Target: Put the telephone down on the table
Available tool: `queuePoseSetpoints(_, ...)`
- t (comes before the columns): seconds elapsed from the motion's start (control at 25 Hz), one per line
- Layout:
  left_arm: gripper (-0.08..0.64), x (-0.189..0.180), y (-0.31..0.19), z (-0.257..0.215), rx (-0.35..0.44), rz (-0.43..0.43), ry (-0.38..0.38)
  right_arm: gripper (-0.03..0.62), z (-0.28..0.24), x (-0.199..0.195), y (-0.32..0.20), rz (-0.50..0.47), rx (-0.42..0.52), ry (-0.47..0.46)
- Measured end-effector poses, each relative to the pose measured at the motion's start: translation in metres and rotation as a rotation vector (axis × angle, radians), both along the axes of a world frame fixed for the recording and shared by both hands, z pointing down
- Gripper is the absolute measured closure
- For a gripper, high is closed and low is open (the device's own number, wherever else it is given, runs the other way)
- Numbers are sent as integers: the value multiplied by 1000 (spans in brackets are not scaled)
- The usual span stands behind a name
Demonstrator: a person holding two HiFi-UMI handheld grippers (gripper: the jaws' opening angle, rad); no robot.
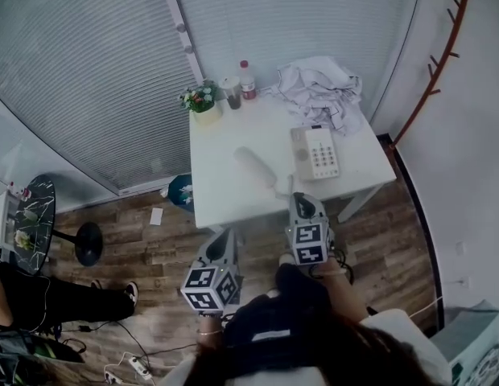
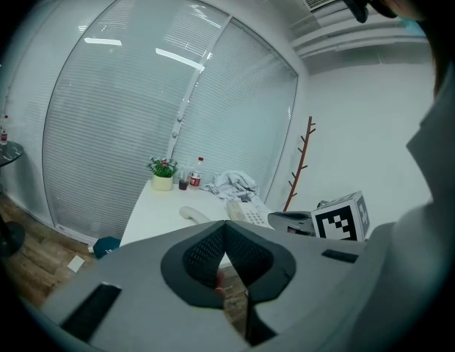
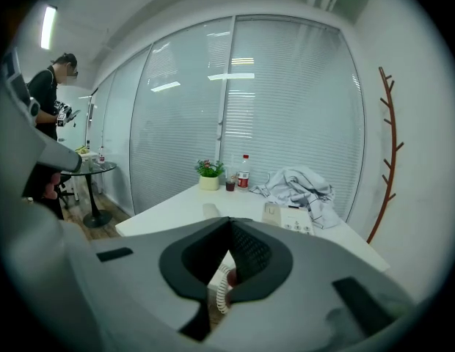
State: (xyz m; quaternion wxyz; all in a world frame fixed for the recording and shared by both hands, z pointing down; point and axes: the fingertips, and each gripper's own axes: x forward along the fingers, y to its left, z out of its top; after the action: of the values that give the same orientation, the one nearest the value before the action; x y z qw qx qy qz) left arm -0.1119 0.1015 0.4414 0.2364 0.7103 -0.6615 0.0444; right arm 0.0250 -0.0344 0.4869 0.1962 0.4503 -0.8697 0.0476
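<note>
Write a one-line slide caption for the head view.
Telephone and handset on table; left hand-held gripper, right hand-held gripper both shut.

2 grippers are held side by side before the body, both pointed forward and slightly downward. The left gripper (image 1: 224, 236) is kept nearer the body, the left wrist (image 1: 208, 326) showing behind it; its jaws are closed tip to tip. The right gripper (image 1: 300, 199) is carried further forward by the right hand (image 1: 334, 270), its jaws likewise pressed together.
</note>
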Motion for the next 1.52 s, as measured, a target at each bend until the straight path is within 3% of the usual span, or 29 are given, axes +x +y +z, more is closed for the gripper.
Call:
queuePoseSetpoints(0.92, 561, 31, 88, 12, -4, -4, 11, 598, -14, 35, 85, 13, 37, -31)
queuePoseSetpoints(1.52, 561, 43, 100, 10, 15, 0, 14, 598, -14, 43, 104, -24, 35, -15)
